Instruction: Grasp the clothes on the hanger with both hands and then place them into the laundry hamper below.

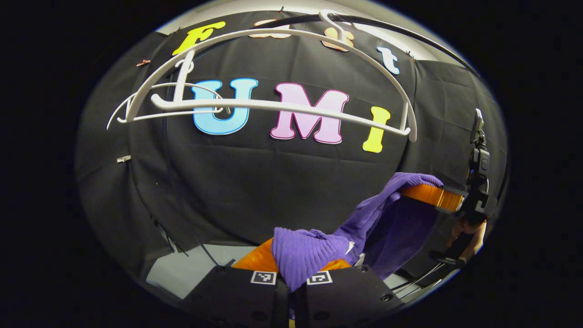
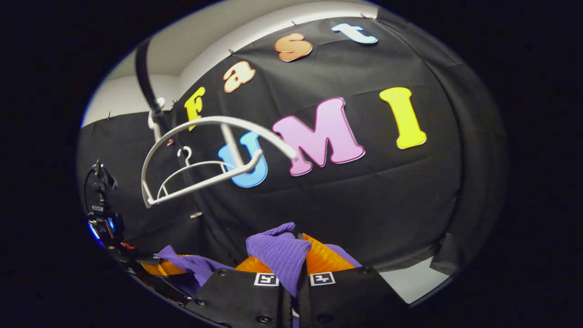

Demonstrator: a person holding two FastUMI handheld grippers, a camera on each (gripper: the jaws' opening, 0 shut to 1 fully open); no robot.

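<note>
A recording booth: black cloth wall (image 1: pixel 282 182), white hangers (image 1: pixel 273 107) on a rail (image 2: pixel 145 77).

Purple garment (image 1: pixel 309 250): ribbed knit cloth, matt. White hanger (image 1: pixel 273 105): smooth plastic, slight gloss. Wall (image 1: pixel 255 182): matt cloth.

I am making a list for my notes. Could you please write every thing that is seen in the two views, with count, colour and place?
garment: one, purple knit, off the hangers, stretched between both grippers
hangers: two, white, bare, on the rail, a large one in front of a smaller one
rail: one, dark, overhead
left gripper: one, closed on a fold of the garment
right gripper: one, closed on another fold
hand: one, holding the right gripper's handle, at the right edge of the left gripper view
</note>
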